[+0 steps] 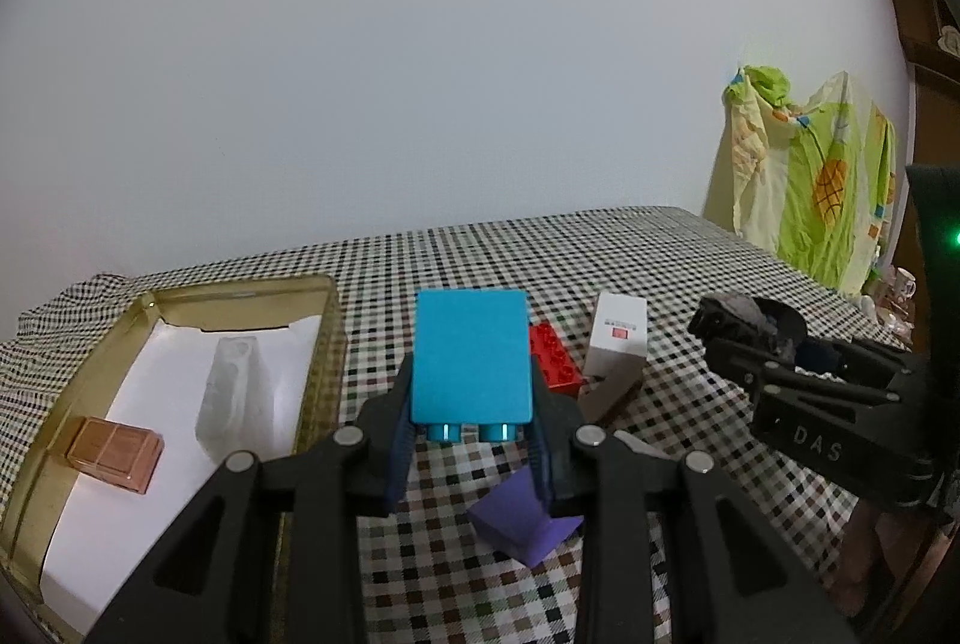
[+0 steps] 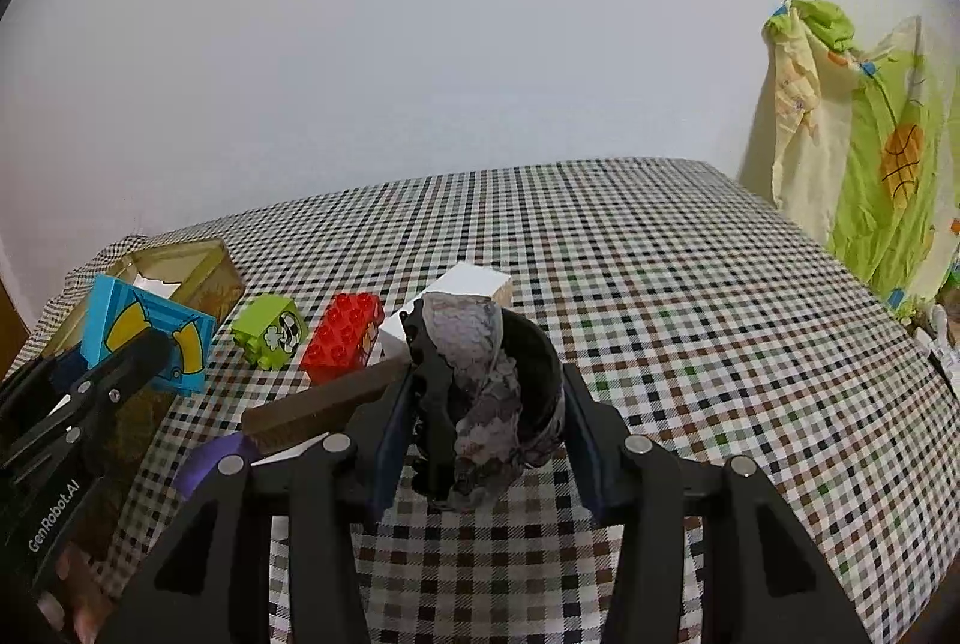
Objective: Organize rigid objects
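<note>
Between the fingers of the left tool (image 1: 471, 440) sits a blue toy brick (image 1: 471, 359), clamped by its sides and lifted off the checked surface (image 1: 660, 272), its two studs pointing back toward the camera. Seen from the right wrist, the same brick shows a yellow and blue picture on one face. Off to the left of this tool lies an open gold tin (image 1: 327, 338) lined with white paper, and inside it a clear plastic piece (image 1: 234, 392) and a copper-coloured transparent box (image 1: 114, 452) rest apart from each other. Just beyond the tool's right finger lie a red studded brick (image 1: 555, 359) and, touching it on the far side, a white carton (image 1: 618, 341) with a small red label. Below the tool, on the cloth, rests a purple block (image 1: 522, 518).

Further right, the right tool (image 2: 486, 422) grips a black and grey marbled hair claw (image 2: 480, 392), its fingers pressed on either side and the clip raised above the surface. Ahead and to the left of this tool stand a green brick with a cartoon face (image 2: 270, 332) and the red brick, with a long brown bar (image 2: 324, 404) lying nearer in front of them. Against the wall to the far right hangs a green and yellow patterned cloth (image 2: 870, 152).
</note>
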The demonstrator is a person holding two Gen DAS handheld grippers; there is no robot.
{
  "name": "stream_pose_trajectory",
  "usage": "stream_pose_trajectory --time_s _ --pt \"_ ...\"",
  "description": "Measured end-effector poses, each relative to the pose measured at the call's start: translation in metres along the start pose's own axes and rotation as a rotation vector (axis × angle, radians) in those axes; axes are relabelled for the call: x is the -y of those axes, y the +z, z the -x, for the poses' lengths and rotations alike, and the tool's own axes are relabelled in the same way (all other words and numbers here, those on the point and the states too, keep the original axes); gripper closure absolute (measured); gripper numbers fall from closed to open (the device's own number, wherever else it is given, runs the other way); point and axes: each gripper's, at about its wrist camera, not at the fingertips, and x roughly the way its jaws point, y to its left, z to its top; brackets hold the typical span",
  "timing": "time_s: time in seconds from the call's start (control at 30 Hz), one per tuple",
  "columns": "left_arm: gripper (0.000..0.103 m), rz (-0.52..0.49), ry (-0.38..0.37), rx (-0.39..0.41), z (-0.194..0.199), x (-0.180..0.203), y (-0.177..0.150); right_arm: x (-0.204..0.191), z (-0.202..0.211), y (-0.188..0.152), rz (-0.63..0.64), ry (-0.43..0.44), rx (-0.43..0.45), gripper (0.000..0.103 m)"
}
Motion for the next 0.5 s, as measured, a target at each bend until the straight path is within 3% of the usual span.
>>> stream_pose_trajectory --time_s 0.5 --pt "0.073 0.001 0.022 0.039 0.009 0.000 -0.001 -0.007 0.024 -0.001 0.019 -0.008 0.125 0.054"
